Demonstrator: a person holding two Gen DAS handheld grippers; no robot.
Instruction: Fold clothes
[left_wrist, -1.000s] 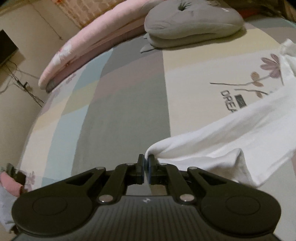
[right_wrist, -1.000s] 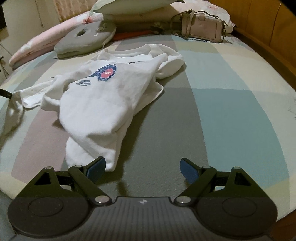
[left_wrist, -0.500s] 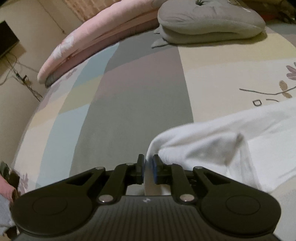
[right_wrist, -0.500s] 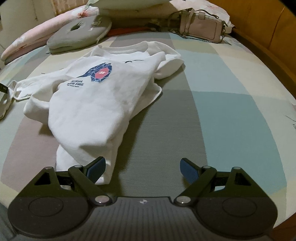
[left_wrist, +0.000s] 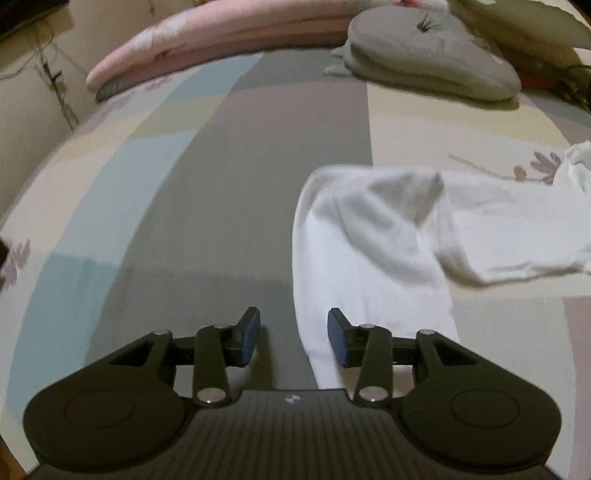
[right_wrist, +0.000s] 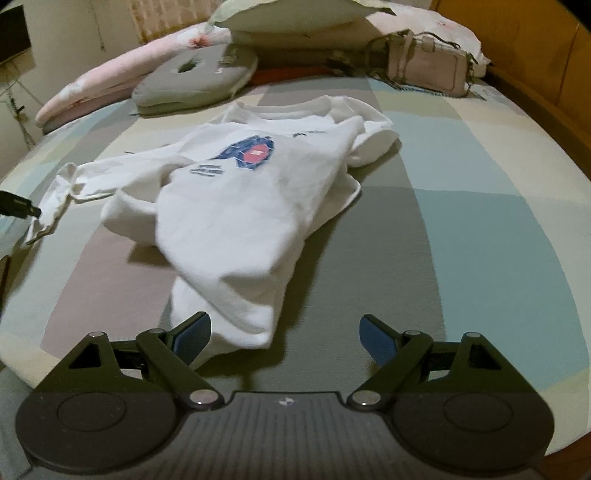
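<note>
A white long-sleeved shirt with a blue and red print lies crumpled on the patchwork bed sheet. One sleeve stretches out flat towards the left gripper. That gripper's jaws are opening; the sleeve's cuff end lies between them, close to the right pad, and neither pad presses on it. In the right wrist view a dark fingertip of the left gripper shows beside that sleeve at the far left. My right gripper stands wide open above the shirt's near hem, with cloth beside its left finger.
A grey ring cushion and a long pink bolster lie at the head of the bed. A pale handbag rests by stacked pillows. A wooden bed frame rises on the right. Cables hang on the wall at left.
The left gripper was shut on the sleeve's cuff; its jaws have spread and the sleeve now lies loose on the sheet. The right gripper stays open and barely moved.
</note>
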